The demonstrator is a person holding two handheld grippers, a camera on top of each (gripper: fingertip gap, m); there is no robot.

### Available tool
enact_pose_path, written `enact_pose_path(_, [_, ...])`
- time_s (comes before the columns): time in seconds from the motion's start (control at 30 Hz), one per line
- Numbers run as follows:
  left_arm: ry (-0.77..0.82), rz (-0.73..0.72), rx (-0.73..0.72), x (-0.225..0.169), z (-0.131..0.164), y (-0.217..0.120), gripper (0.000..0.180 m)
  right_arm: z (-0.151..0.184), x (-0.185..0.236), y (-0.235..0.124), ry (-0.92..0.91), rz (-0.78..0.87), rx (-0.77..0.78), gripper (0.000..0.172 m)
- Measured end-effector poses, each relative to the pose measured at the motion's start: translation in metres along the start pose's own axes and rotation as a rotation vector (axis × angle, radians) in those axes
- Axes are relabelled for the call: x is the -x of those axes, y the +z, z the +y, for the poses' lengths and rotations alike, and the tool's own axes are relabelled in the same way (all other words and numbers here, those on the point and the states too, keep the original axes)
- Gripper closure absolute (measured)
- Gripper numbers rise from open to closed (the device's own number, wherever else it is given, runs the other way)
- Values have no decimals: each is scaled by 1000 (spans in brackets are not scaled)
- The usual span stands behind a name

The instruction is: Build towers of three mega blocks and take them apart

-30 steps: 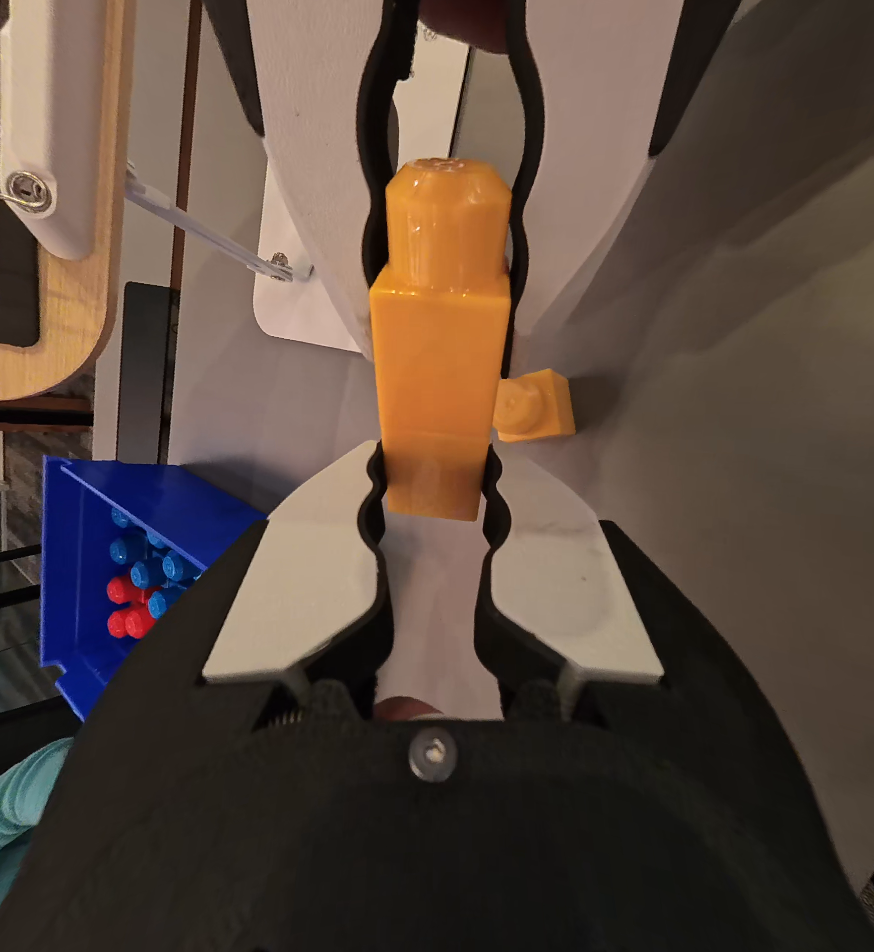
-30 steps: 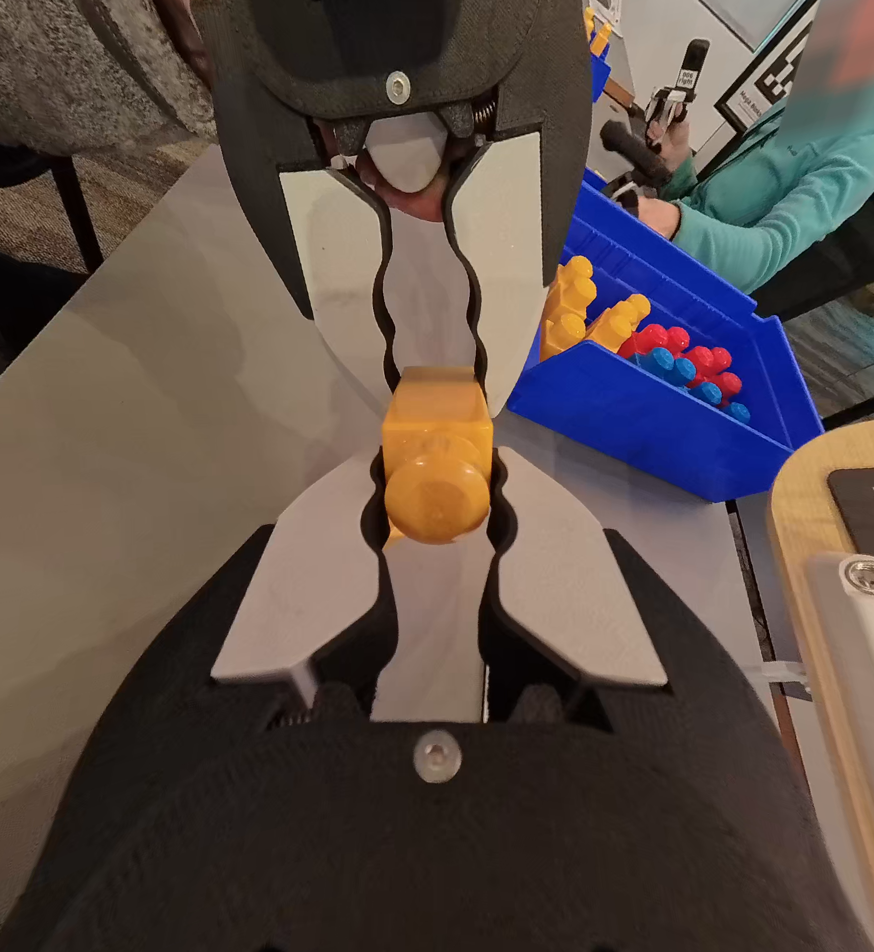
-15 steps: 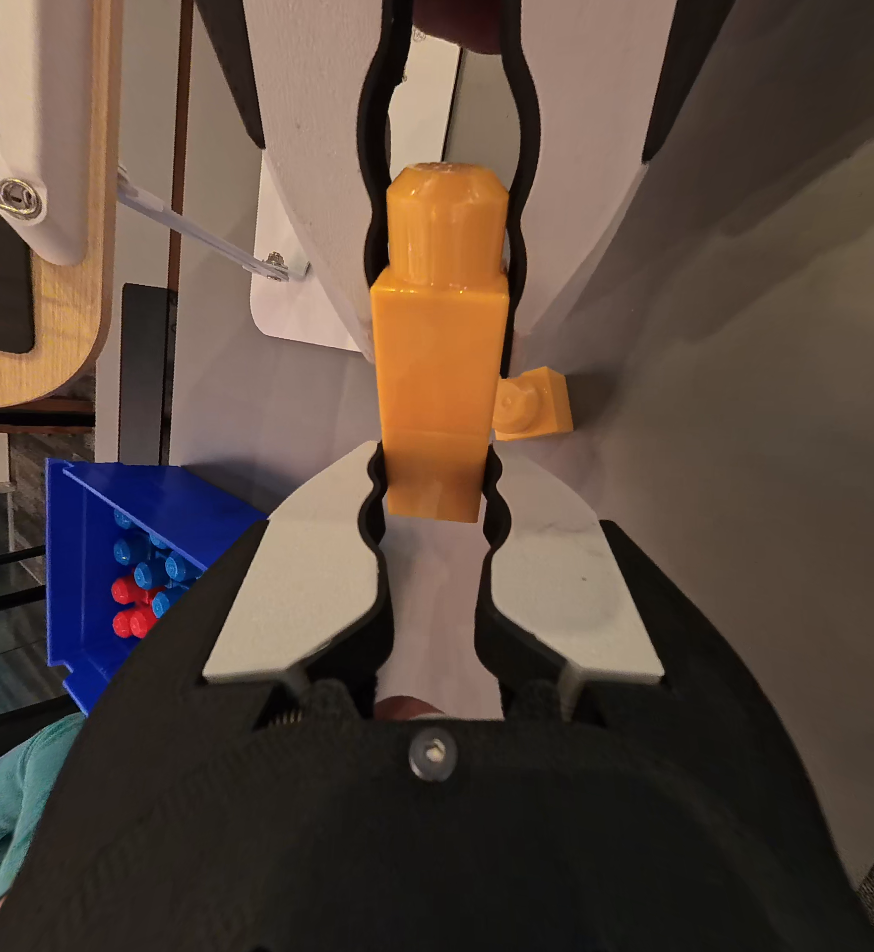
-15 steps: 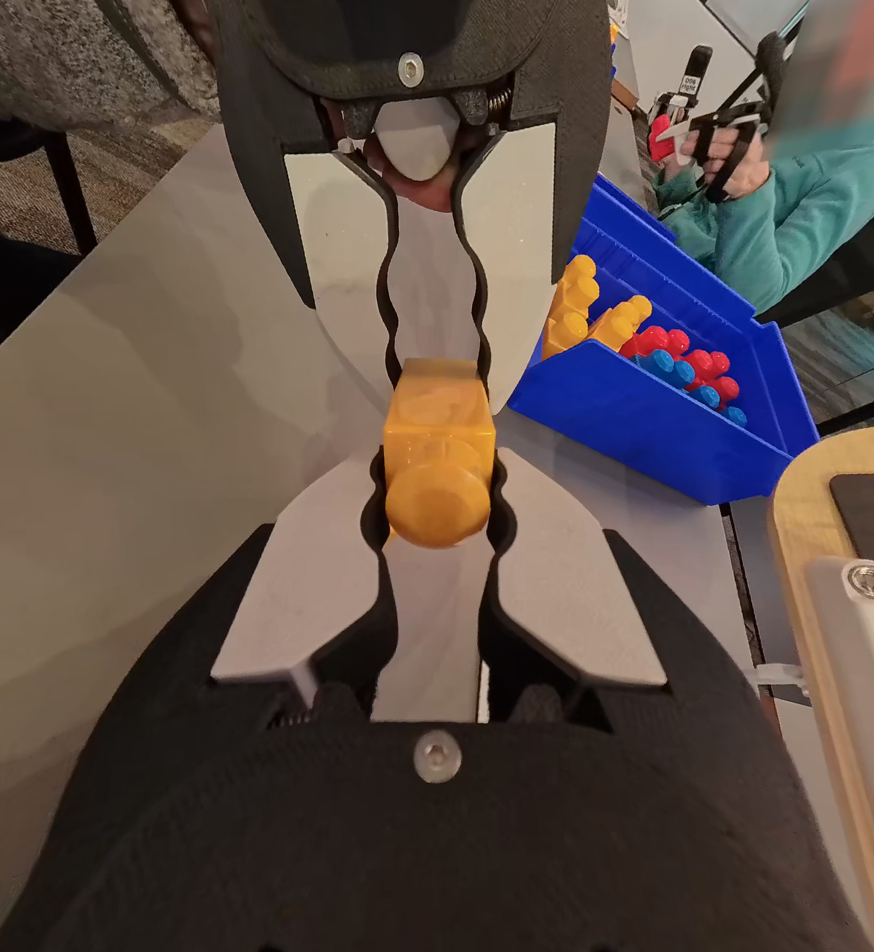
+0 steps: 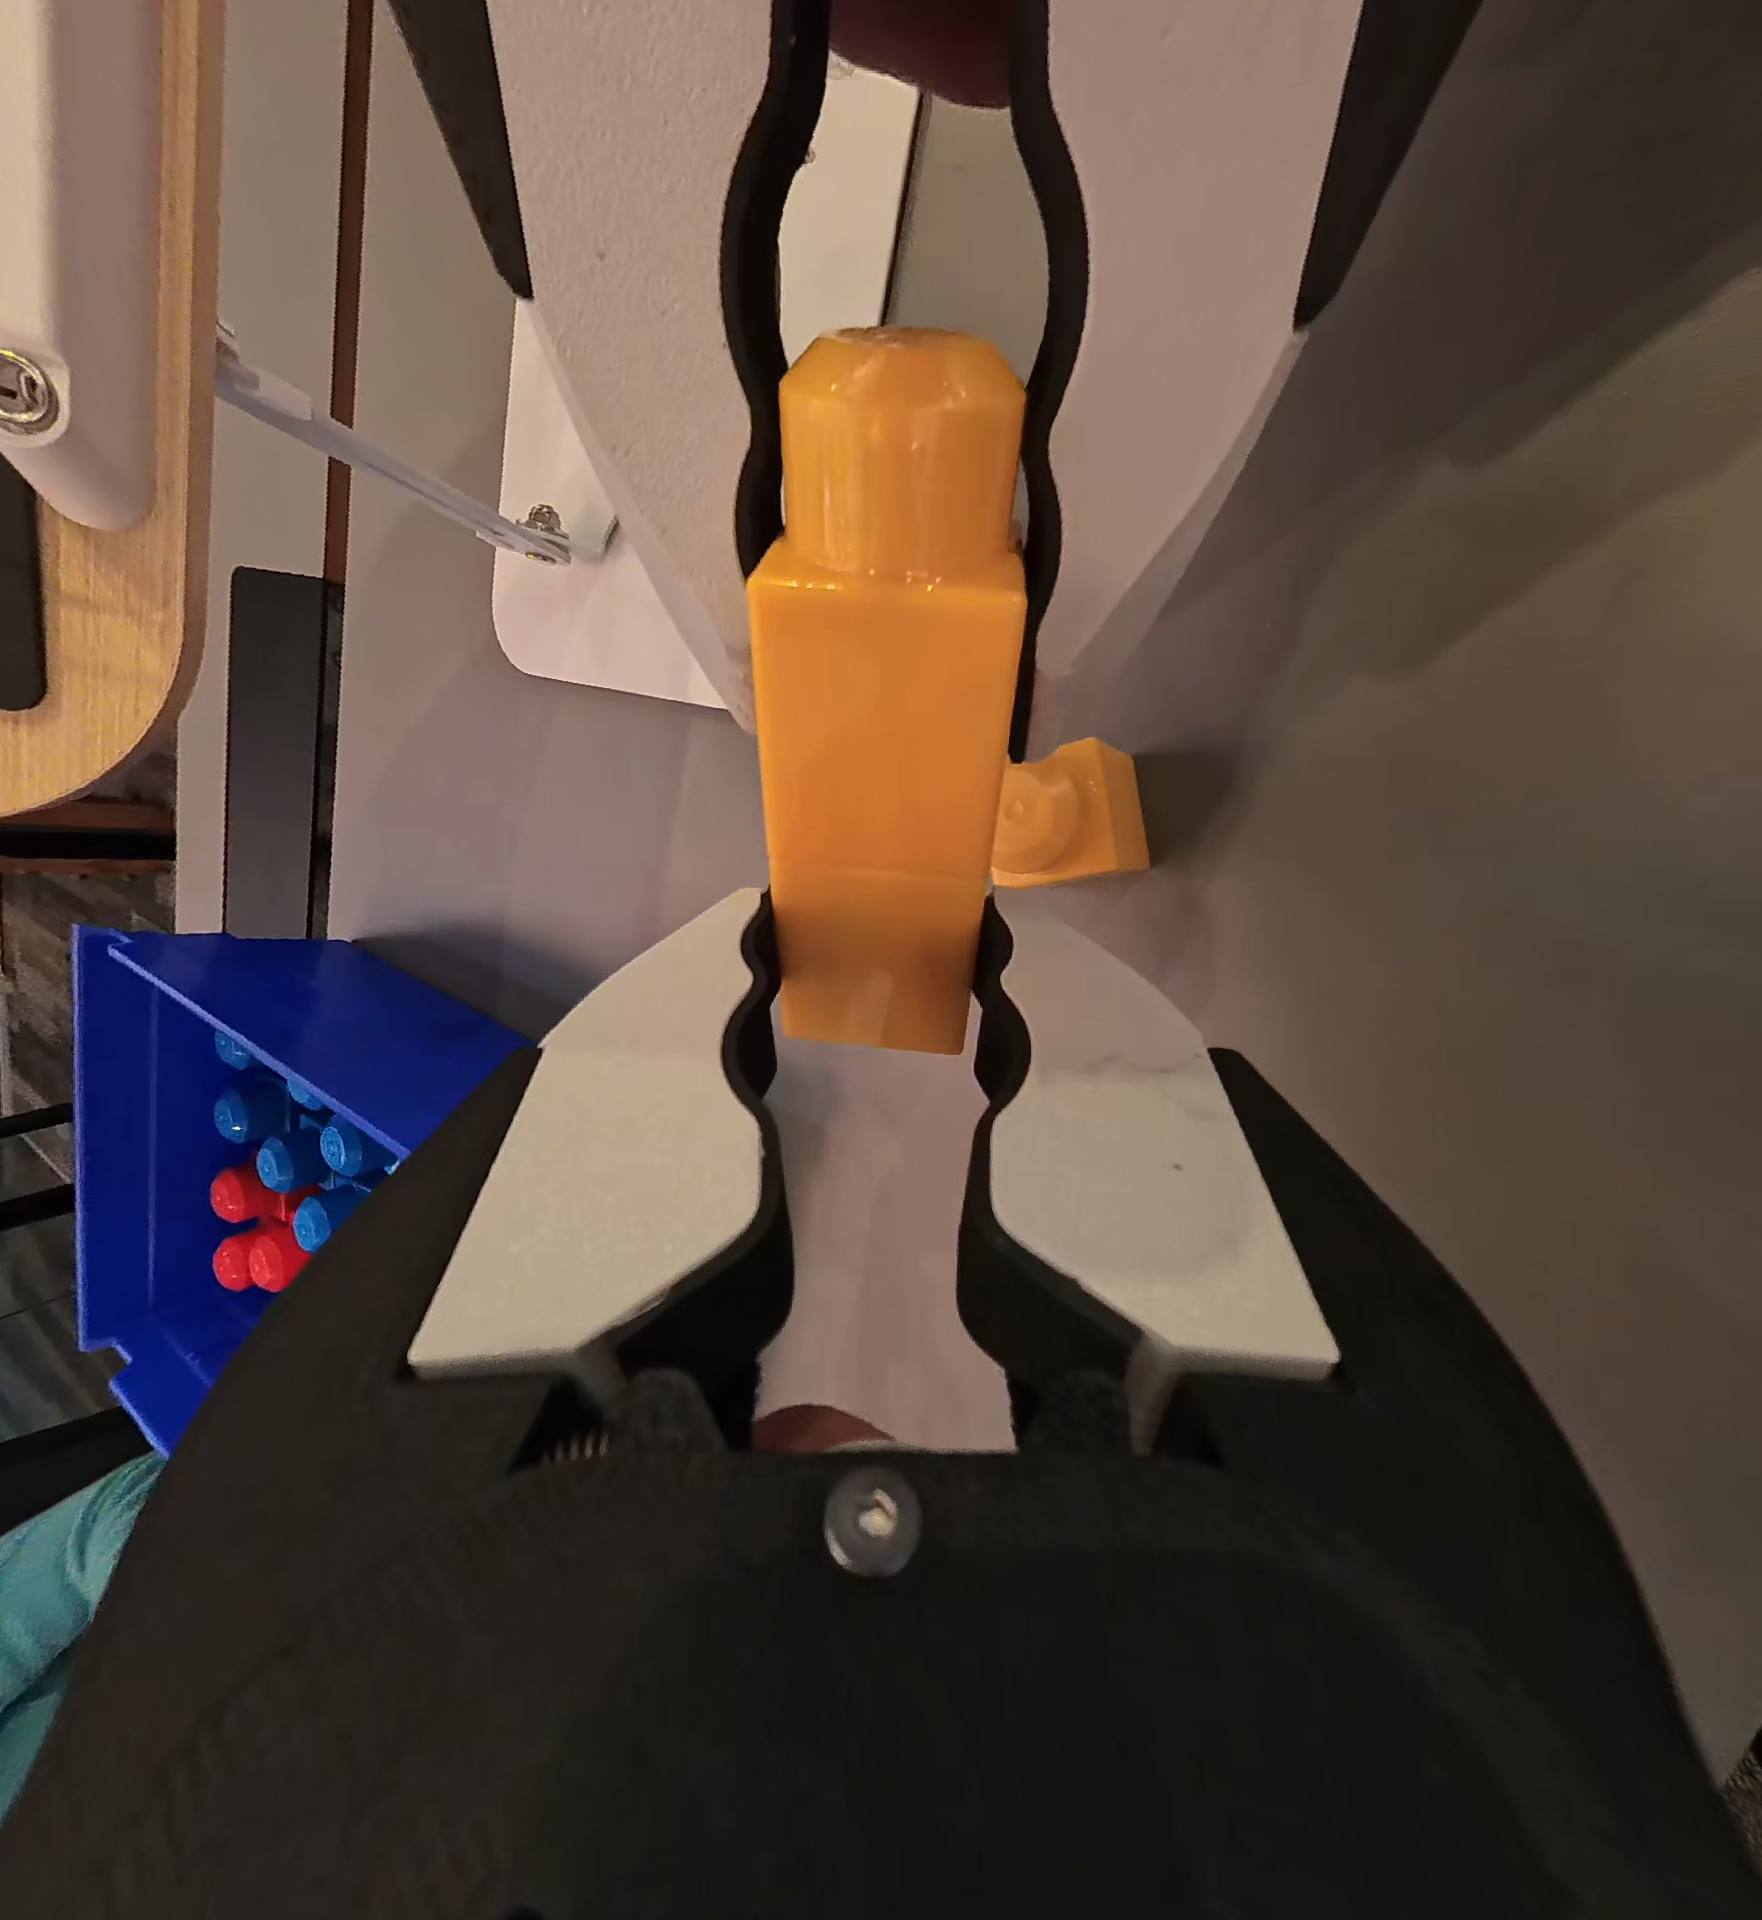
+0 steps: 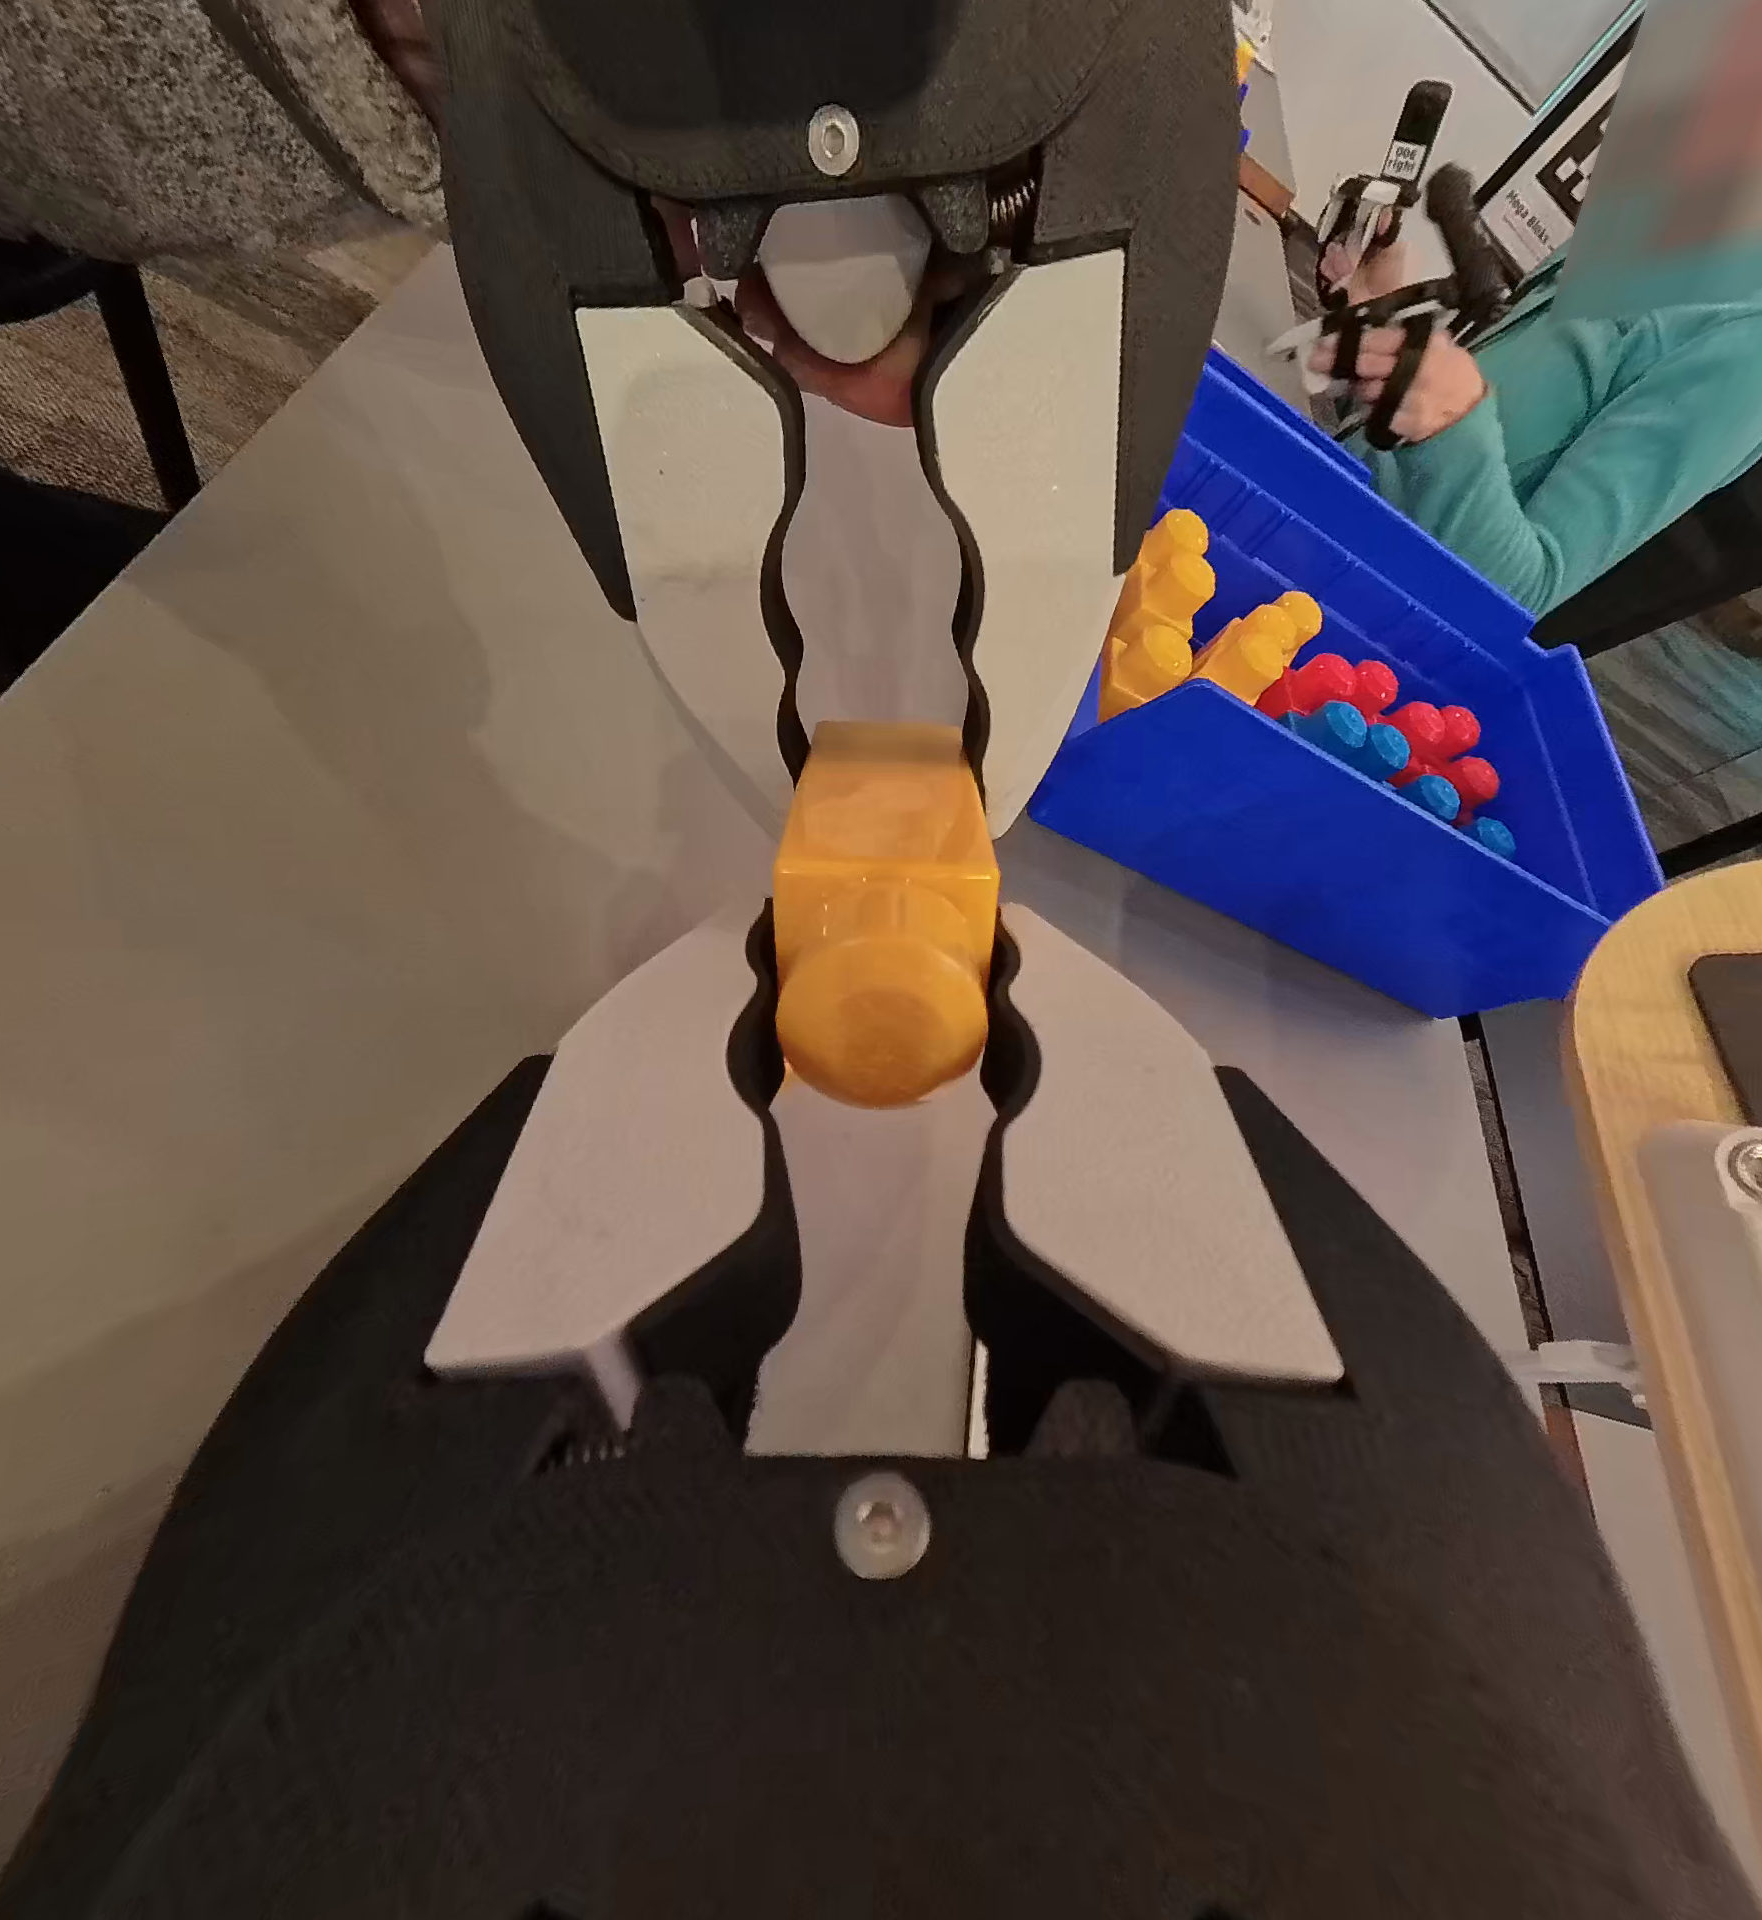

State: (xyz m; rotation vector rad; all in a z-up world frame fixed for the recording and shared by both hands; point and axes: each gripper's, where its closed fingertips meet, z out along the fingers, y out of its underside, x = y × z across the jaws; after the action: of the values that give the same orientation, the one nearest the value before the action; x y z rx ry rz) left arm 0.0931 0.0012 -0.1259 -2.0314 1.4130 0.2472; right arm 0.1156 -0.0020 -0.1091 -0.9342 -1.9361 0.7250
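Observation:
An orange stack of two mega blocks [image 5: 887, 727] hangs in the air between my two grippers. My left gripper [image 5: 877, 977] is shut on the stack's bottom block, with both pads pressing its sides. My right gripper [image 5: 892, 623] comes in from the opposite end and is shut on the upper block, the one with the stud. In the right wrist view the stud [image 6: 877, 1029] points at the camera between my right gripper's [image 6: 882, 997] pads, and the left gripper [image 6: 887, 769] grips the far end. A third orange block [image 5: 1074, 810] lies loose on the grey table [image 6: 233, 831].
A blue bin [image 6: 1303, 873] with red, blue and yellow blocks stands on the table to the right; it also shows in the left wrist view [image 5: 233, 997]. A wooden board [image 6: 1666, 997] lies at the right edge. A person in a teal sleeve [image 6: 1583, 416] holds other grippers behind the bin. My left and right fingertips are right by each other.
Both grippers keep the same hold on the orange stack, and the seam between the blocks stays closed. Only the views drift slightly, and the person in the background has moved.

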Motion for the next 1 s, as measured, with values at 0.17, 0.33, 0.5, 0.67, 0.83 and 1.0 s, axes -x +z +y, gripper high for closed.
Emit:
enact_pose_path(0.17, [-3, 6, -4, 0, 0, 0, 145, 0, -1, 0, 10, -2, -5, 135])
enact_pose_path(0.33, [-22, 23, -34, 2, 1, 2, 145, 0, -3, 0, 35, 1, -16, 135])
enact_pose_path(0.5, [-74, 18, -23, 14, 17, 1, 145, 4, -10, -4, 73, 23, -8, 118])
enact_pose_path(0.67, [-80, 29, 50, 19, 41, 4, 145, 24, -2, 2, 132, -58, 68, 119])
enact_pose_path(0.83, [-63, 26, 98, 22, 54, 7, 145, 48, 20, 28, 142, -172, 169, 115])
enact_pose_path(1.0, [-90, 19, 119, 30, 71, 2, 145, 55, 31, 47, 149, -241, 201, 115])
